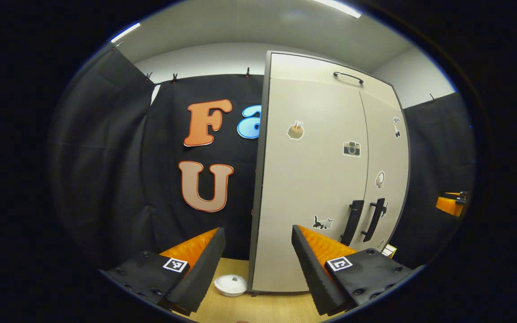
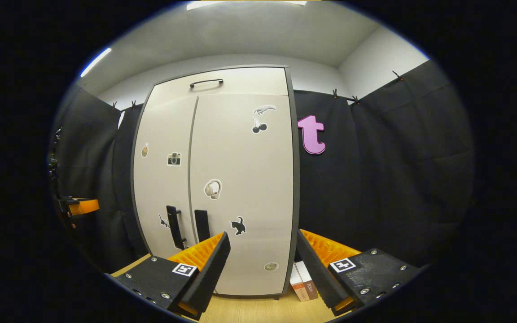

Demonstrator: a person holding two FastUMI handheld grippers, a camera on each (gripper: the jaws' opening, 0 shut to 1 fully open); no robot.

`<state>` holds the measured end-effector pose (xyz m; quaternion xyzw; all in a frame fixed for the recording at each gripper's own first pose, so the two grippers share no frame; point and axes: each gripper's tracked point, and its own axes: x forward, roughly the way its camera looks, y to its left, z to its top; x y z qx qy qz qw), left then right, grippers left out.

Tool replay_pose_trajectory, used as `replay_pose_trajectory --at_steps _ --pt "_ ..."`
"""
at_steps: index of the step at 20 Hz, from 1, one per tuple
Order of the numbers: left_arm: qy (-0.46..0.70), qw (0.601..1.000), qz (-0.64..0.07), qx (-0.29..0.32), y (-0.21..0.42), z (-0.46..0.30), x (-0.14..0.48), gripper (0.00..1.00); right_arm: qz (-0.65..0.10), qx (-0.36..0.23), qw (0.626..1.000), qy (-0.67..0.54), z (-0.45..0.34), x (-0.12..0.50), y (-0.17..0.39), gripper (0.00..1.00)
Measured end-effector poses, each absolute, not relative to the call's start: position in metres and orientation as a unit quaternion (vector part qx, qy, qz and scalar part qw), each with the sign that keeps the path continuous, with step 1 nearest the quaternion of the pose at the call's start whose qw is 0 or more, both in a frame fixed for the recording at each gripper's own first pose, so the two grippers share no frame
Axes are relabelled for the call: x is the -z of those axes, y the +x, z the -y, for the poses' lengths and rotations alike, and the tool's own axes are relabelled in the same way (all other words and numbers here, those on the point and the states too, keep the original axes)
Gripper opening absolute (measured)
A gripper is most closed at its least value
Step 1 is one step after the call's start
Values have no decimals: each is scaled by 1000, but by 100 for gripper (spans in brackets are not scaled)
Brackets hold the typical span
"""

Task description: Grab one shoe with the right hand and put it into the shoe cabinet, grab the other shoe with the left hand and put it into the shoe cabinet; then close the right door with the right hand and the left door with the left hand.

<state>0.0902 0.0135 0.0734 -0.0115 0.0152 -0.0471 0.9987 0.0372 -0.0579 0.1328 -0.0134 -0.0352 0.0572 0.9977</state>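
Beige doors faced me: my left gripper (image 1: 258, 264) and right gripper (image 2: 263, 262) both gaped with nothing between their fingers, the cabinet (image 2: 240, 188) standing just ahead, its left door (image 1: 312, 188) and right door (image 2: 245, 193) both closed.

Both views are evenly and fairly brightly lit from above by ceiling light strips (image 1: 337, 7) — white and slightly blown out. The pale shoe cabinet (image 2: 240, 179) reflects softly, without hard glare, while the dark cloth swallows detail. Focus is sharp throughout. Fisheye distortion bows the cabinet's straight edges — strongest toward each rim, where brightness falls off.
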Motion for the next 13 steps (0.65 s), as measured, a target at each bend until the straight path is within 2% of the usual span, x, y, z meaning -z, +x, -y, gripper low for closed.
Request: replay_pose_trajectory --at_steps 7,13 --pt "-8 1000 13 15 48 -66 -132 96 57 -60 997 -10 47 -156 5 92" --pt "-19 999 18 27 37 -67 -138 94 54 -56 997 -4 43 -153 -11 92"
